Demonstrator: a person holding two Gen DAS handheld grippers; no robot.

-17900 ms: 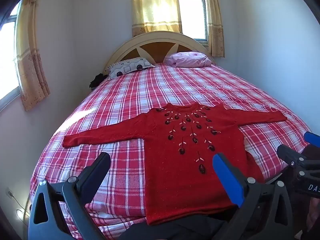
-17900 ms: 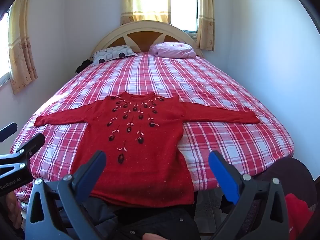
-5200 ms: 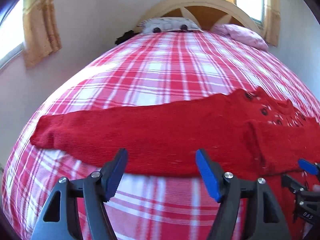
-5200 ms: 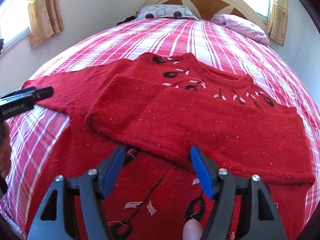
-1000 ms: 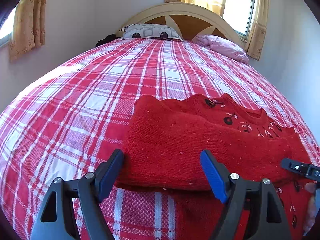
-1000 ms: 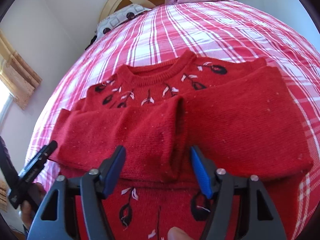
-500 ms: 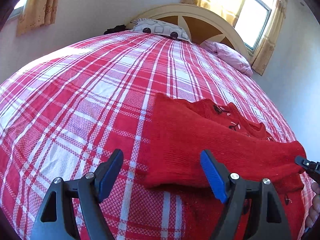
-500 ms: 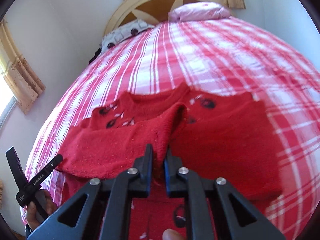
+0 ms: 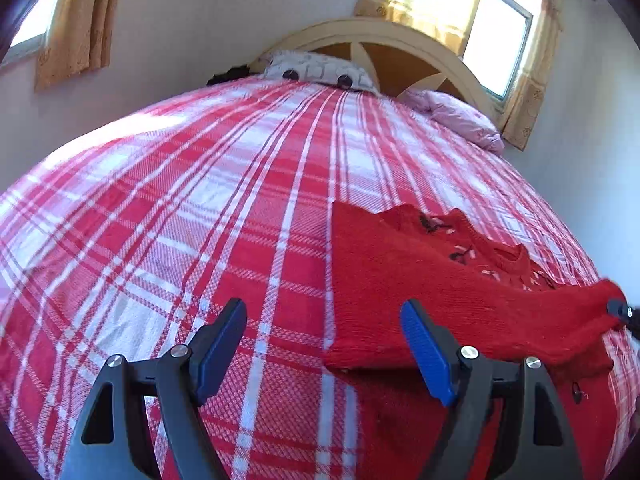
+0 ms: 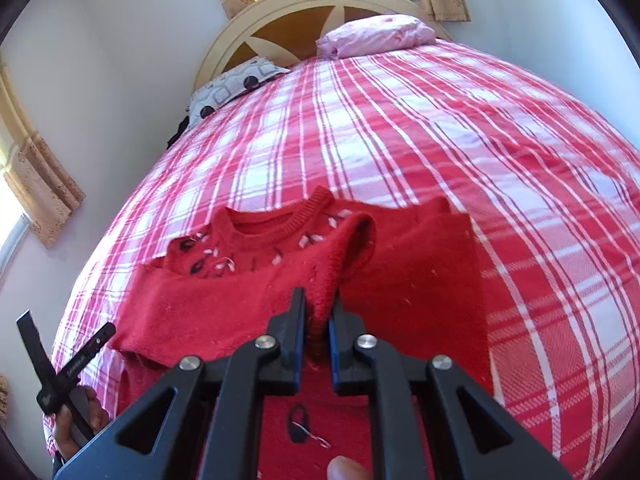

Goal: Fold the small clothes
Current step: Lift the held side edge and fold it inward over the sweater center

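Observation:
A red knit sweater (image 10: 420,280) with dark embroidered flowers lies on the plaid bed, both sleeves folded across its chest. My right gripper (image 10: 318,312) is shut on the cuff of the left sleeve (image 10: 344,256) and lifts it off the chest. In the left wrist view the sweater (image 9: 420,280) lies right of centre. My left gripper (image 9: 324,344) is open and empty, just above the bedspread at the sweater's left folded edge. The right gripper's tip (image 9: 618,310) shows at the far right. The left gripper also shows in the right wrist view (image 10: 68,368), at lower left.
The red and white plaid bedspread (image 9: 180,220) covers the bed. A patterned pillow (image 9: 320,70) and a pink pillow (image 9: 456,116) lie by the cream headboard (image 9: 400,36). Walls and curtained windows surround the bed.
My right gripper closed on the left sleeve's cuff half a second ago and has since raised it. My left gripper has drifted left, off the sweater's edge, still open.

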